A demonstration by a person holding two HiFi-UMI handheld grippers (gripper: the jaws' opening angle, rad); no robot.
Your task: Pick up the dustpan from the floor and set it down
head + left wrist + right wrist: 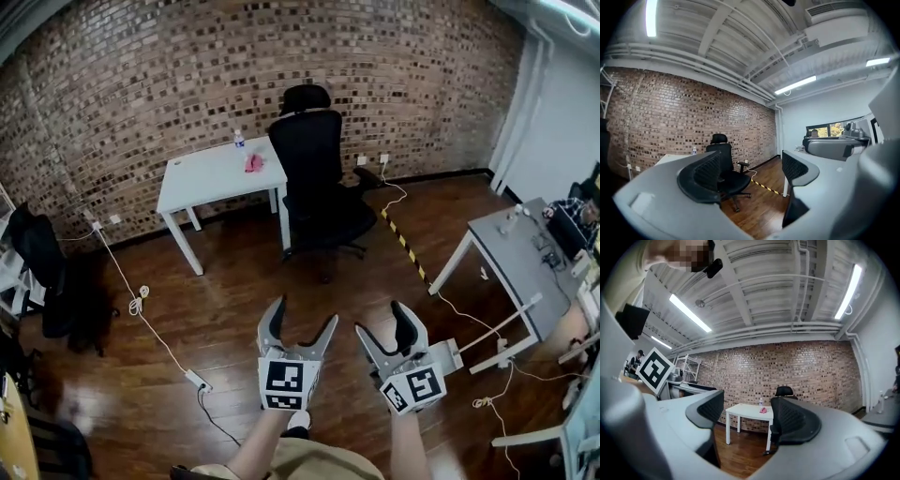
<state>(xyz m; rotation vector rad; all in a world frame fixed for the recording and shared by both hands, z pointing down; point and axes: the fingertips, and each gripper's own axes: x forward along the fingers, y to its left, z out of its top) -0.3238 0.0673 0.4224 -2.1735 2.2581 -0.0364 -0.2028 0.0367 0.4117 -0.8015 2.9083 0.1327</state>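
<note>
Two hand-held tongs reach out low in the head view, side by side on the near side of the black office chair (314, 173). The left gripper (304, 314) and the right gripper (382, 321) both stand with jaws apart and nothing between them. Left of the chair and touching the brick wall (141, 84) is a white table (211, 178), with a water bottle (239, 141) and a small pink thing (253, 163) on its end nearest the chair. A yellow-and-black floor strip (403, 242) runs off to the chair's right, and a power strip (197, 380) lies well apart on the wooden floor (234, 300) to its near left.

Looking along the left gripper's jaws, they are spread wide; only the chair shows far off in the gap.

From the right gripper view the jaws are likewise parted and bare, framing the table, with the chair just behind the right-hand jaw.

No view shows the dustpan, so I cannot place it.
</note>
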